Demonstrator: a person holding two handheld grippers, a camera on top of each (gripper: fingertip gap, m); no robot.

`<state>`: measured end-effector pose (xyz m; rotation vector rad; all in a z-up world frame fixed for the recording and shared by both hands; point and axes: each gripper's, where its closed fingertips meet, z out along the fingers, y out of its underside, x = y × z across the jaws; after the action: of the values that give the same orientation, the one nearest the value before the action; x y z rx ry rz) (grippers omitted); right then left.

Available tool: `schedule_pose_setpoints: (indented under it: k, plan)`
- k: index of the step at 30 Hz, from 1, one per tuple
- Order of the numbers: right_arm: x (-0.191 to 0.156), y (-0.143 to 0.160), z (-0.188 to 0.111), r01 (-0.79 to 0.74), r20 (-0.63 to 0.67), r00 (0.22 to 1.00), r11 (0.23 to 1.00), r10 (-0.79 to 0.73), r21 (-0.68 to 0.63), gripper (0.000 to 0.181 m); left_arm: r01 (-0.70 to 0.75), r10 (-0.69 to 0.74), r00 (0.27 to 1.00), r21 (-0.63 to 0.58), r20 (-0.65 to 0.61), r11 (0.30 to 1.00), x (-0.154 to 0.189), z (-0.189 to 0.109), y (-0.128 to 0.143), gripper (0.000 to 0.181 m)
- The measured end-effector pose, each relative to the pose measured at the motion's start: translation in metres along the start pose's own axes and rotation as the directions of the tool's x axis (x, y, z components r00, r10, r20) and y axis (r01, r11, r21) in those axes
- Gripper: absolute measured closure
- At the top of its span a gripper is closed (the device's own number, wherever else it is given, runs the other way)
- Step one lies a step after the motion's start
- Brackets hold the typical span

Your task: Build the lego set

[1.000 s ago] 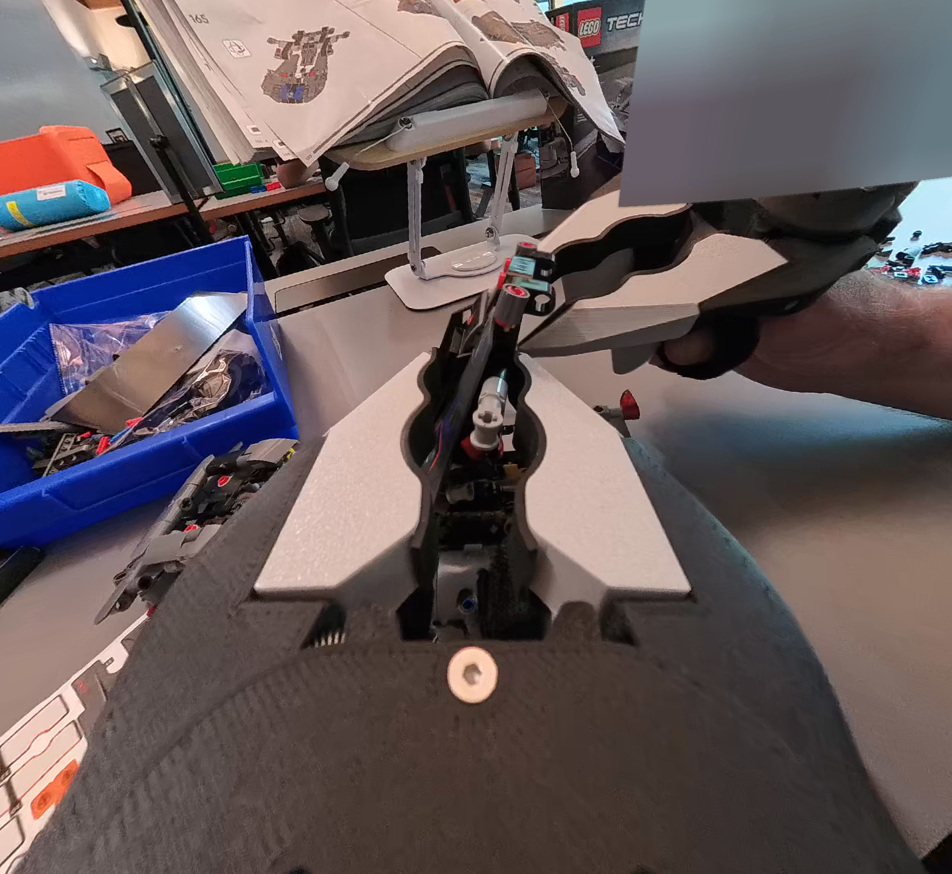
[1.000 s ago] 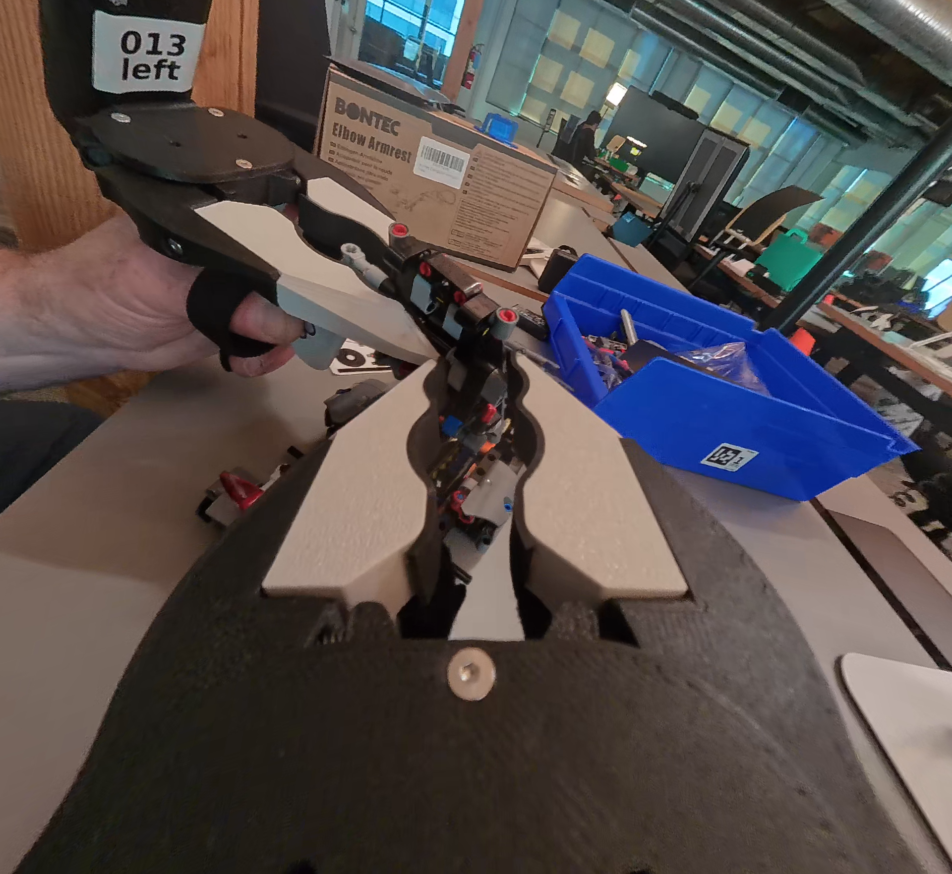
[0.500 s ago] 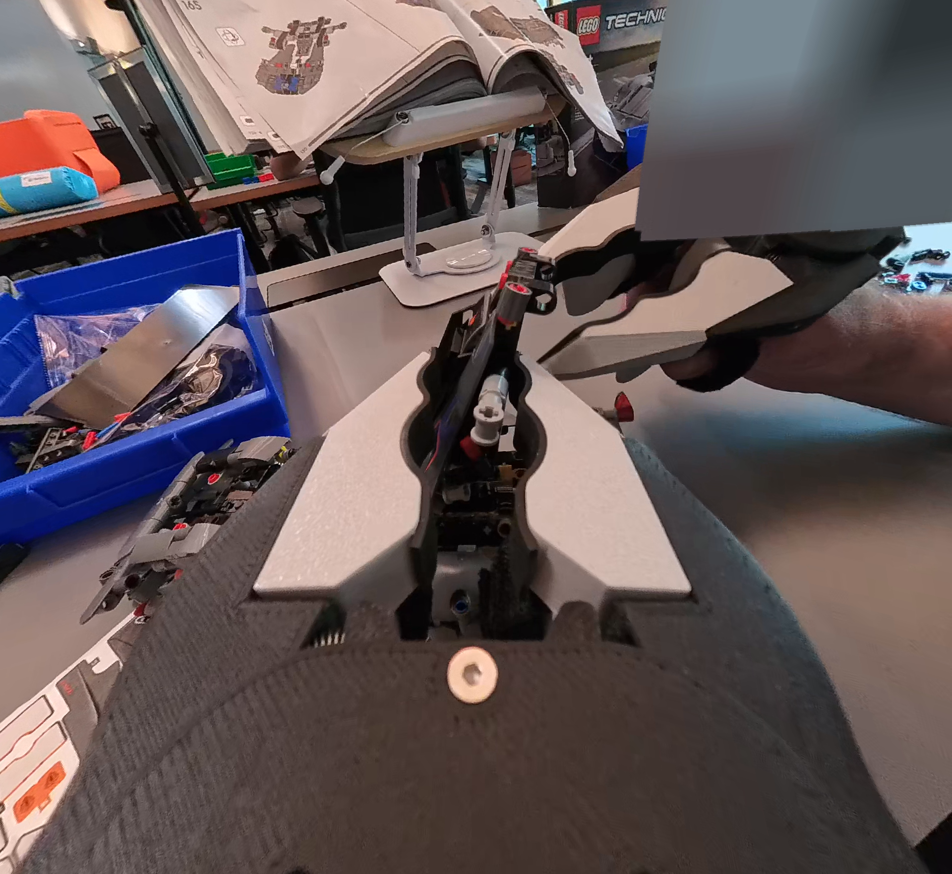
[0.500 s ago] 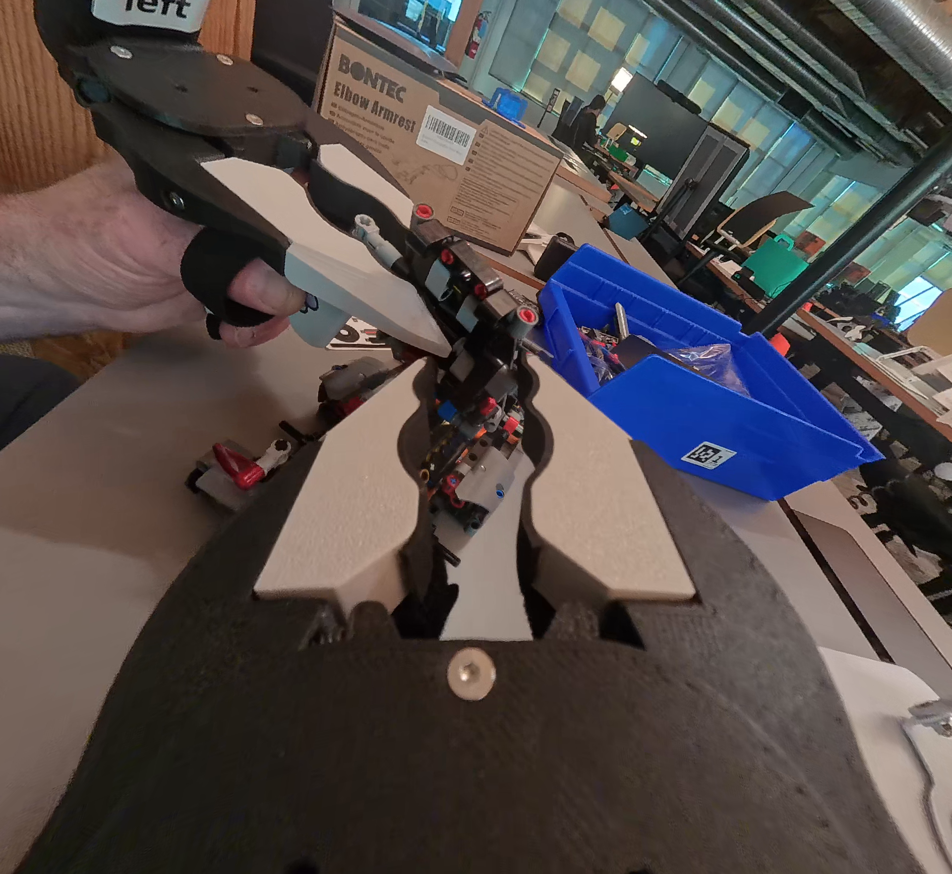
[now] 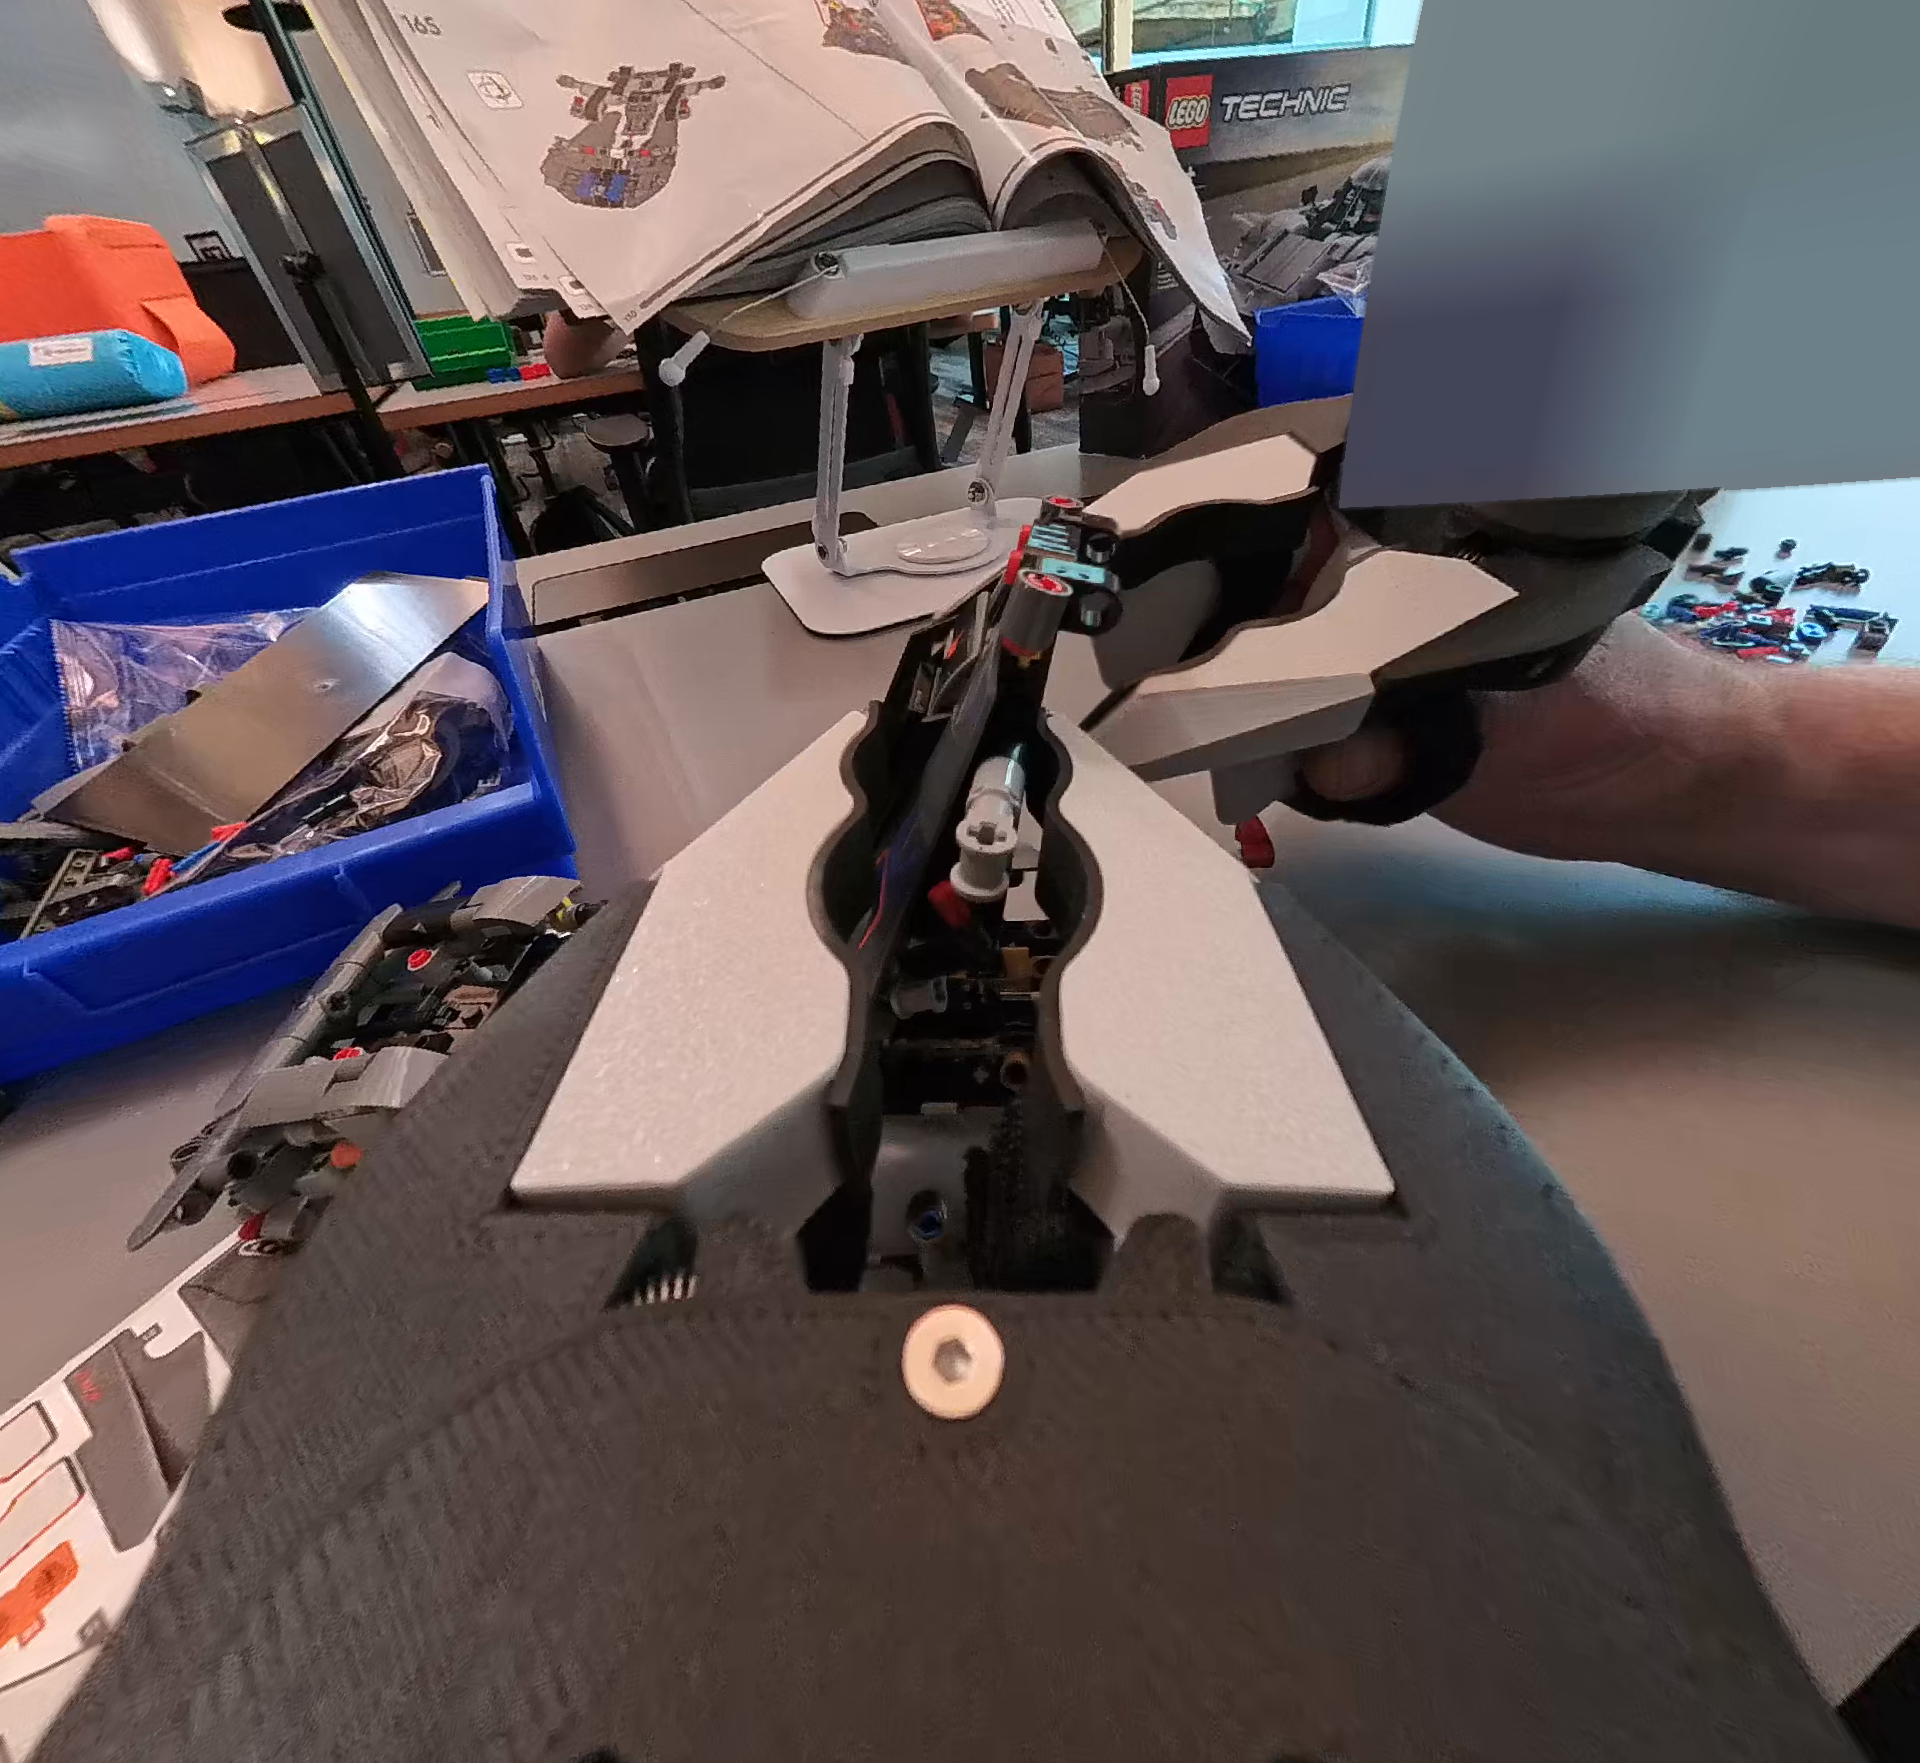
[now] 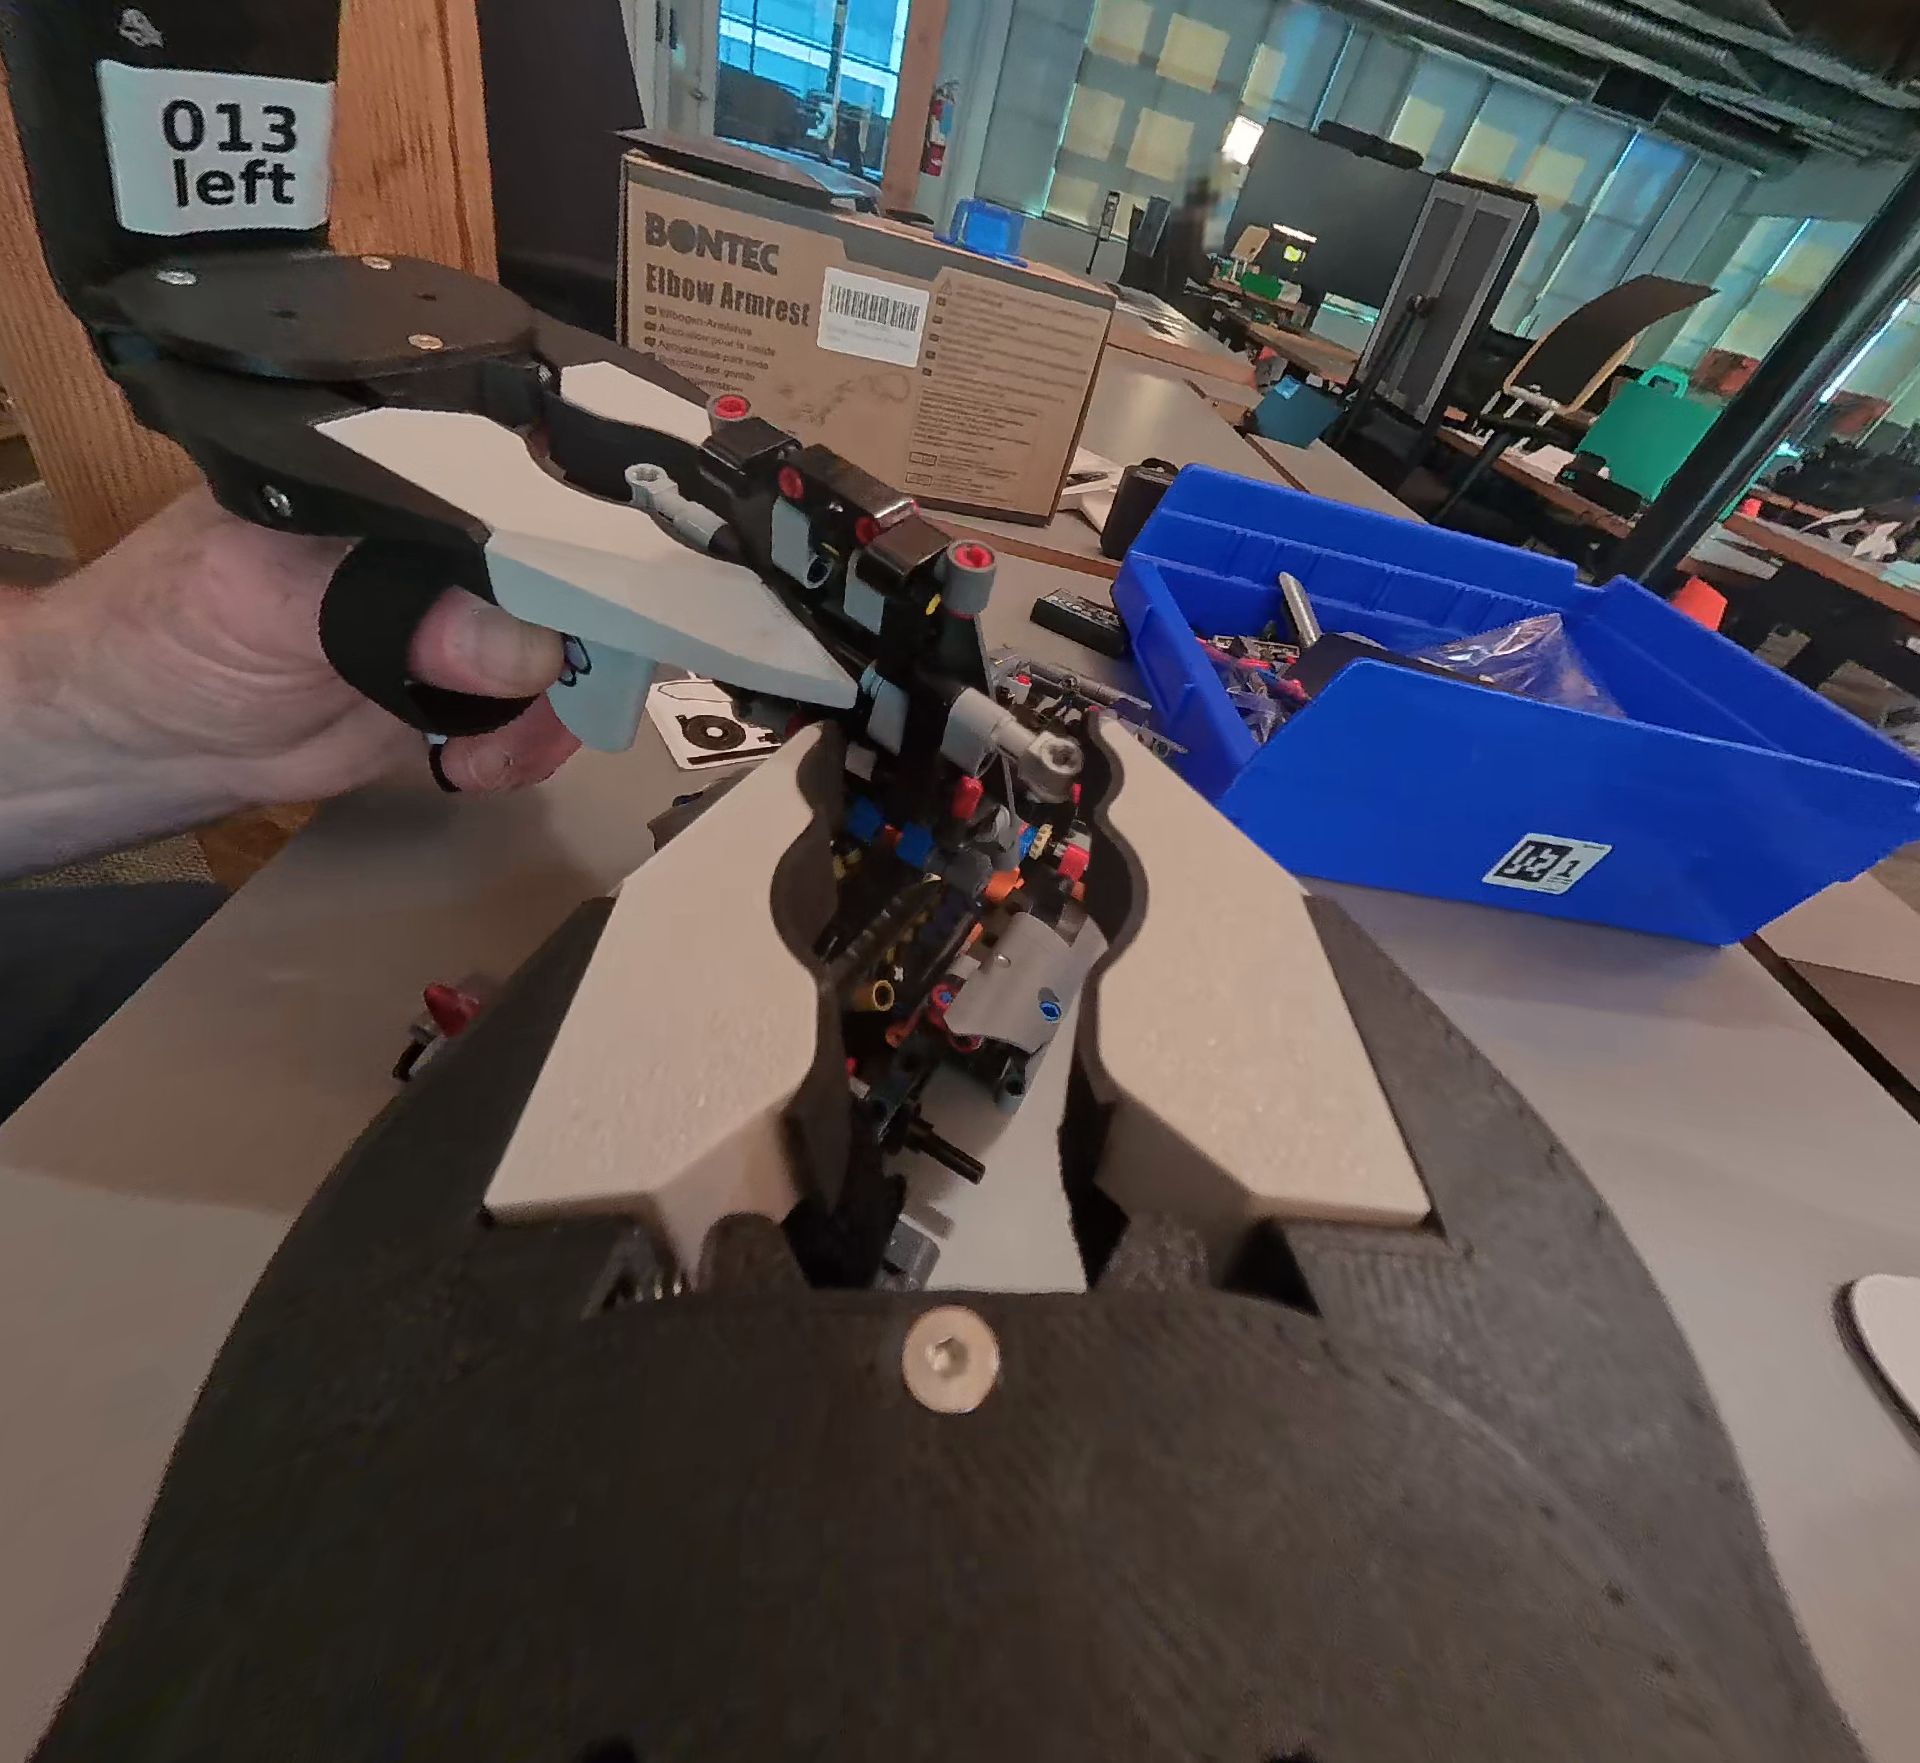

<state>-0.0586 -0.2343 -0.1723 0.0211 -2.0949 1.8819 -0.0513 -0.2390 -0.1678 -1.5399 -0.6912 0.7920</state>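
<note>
A dark, partly built Lego assembly (image 5: 1039, 591) with grey, red and blue parts is held in the air between both grippers. My left gripper (image 5: 951, 726) is shut on its near end, and the assembly sticks up and forward between the fingers. My right gripper (image 5: 1101, 612) comes in from the right and is shut on the far end. In the right wrist view my right gripper (image 6: 961, 737) clamps the assembly (image 6: 935, 903). The left gripper (image 6: 790, 560) grips its upper end from the left, held by a hand.
A blue bin (image 5: 312, 934) of bags and parts stands at the left, also seen in the right wrist view (image 6: 1455, 778). An open instruction book (image 5: 727, 103) rests on a stand behind. A second grey sub-assembly (image 5: 364, 1017), a sticker sheet (image 5: 83, 1464), loose pieces (image 5: 1766, 612) and a cardboard box (image 6: 862, 342) are on the table. My two grippers' fingertips are within a few centimetres of each other.
Both grippers stay shut on the assembly. It has turned and tilted between them, and the two grippers have shifted slightly relative to each other.
</note>
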Motion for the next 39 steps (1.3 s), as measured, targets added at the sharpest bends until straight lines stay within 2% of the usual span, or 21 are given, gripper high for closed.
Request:
schedule_pose_setpoints:
  k: [6, 11, 20, 30, 39]
  plan:
    - [0.002, -0.001, 0.003, -0.046, -0.026, 0.999, 0.999, 0.046, 0.006, 0.141, -0.005, 0.005, 1.0, -0.001, 0.013, 1.0, 0.0, 0.0, 0.0, 0.157]
    - [0.001, -0.008, 0.012, -0.046, -0.006, 0.999, 0.999, 0.046, 0.008, 0.142, 0.082, -0.082, 0.997, 0.039, 0.01, 0.996, -0.008, -0.006, -0.004, 0.157]
    - [0.003, -0.007, 0.025, -0.082, 0.016, 0.997, 0.996, 0.082, 0.019, 0.147, 0.145, -0.145, 0.989, 0.047, 0.0, 0.988, -0.017, -0.006, -0.005, 0.156]
    - [0.003, -0.005, 0.023, -0.081, 0.024, 0.996, 0.996, 0.08, 0.024, 0.147, 0.11, -0.11, 0.994, 0.031, -0.005, 0.993, -0.016, -0.005, -0.004, 0.156]
    - [-0.006, -0.002, 0.025, -0.06, 0.051, 0.997, 0.998, 0.059, 0.016, 0.149, 0.045, -0.045, 0.999, 0.027, 0.001, 0.999, -0.011, -0.015, 0.002, 0.14]
